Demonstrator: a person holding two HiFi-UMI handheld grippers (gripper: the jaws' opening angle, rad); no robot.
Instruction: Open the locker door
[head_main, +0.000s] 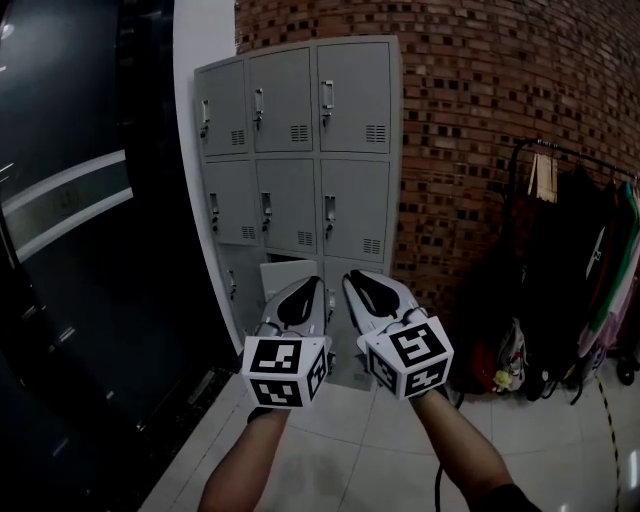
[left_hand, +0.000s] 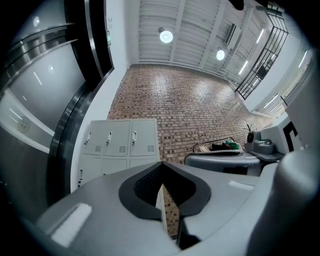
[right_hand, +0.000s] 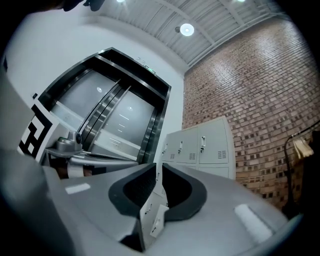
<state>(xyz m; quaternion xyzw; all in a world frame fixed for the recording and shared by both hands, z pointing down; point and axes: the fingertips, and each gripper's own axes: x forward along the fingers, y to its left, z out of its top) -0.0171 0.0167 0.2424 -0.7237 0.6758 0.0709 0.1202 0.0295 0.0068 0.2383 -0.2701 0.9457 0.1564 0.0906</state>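
Left gripper (head_main: 312, 284) and right gripper (head_main: 353, 277) clenched, empty.
Locker (head_main: 298, 150) stood at 12 o'clock; jaws needed opening before reaching a handle (head_main: 329, 213).

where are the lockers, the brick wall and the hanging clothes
lockers (head_main: 352, 98), head view, top right door panel
brick wall (head_main: 470, 90), head view, bare bricks right of lockers
hanging clothes (head_main: 565, 250), head view, dark garment on rack

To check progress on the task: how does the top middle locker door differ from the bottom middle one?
The top middle door is shut, flush with its neighbours; the bottom middle door stands swung outward. The top middle door shows whole, with handle and vent; the bottom middle door is partly hidden behind the left gripper. Both are grey metal doors in the same column.
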